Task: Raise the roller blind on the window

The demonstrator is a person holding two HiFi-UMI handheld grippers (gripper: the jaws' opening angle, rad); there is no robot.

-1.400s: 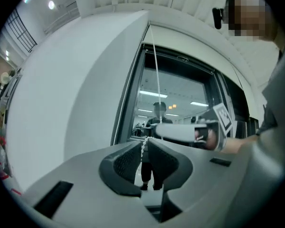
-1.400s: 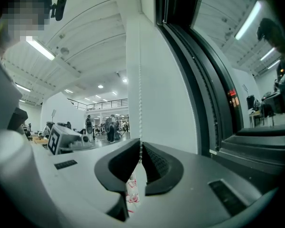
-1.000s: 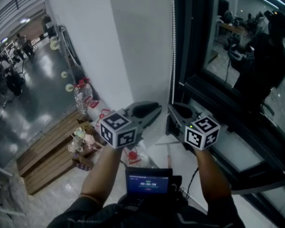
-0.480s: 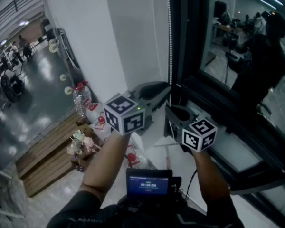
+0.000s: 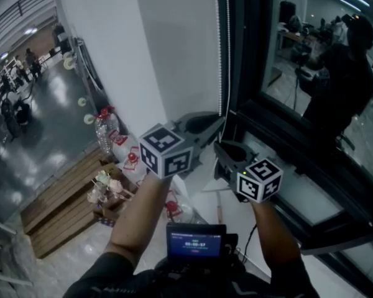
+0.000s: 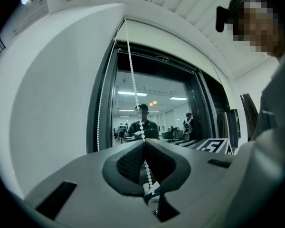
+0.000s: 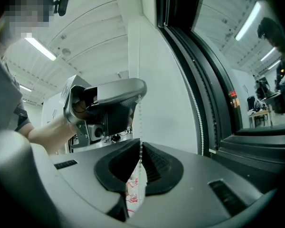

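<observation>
As chain (image 6: pixel 131 75) hangs, both hand-held grippers (image 6: pixel 143 144) (image 7: pixel 140 146) clamp it.

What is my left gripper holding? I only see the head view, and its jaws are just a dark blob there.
Observer: In the left gripper view, the left gripper is shut on the white bead chain.
Operator: And the right one?
Observer: The right gripper view shows the right gripper shut on the same strand, just below the left one.
Operator: Where does the chain go?
Observer: It runs straight up to the top of the window frame, out of your picture.
</observation>
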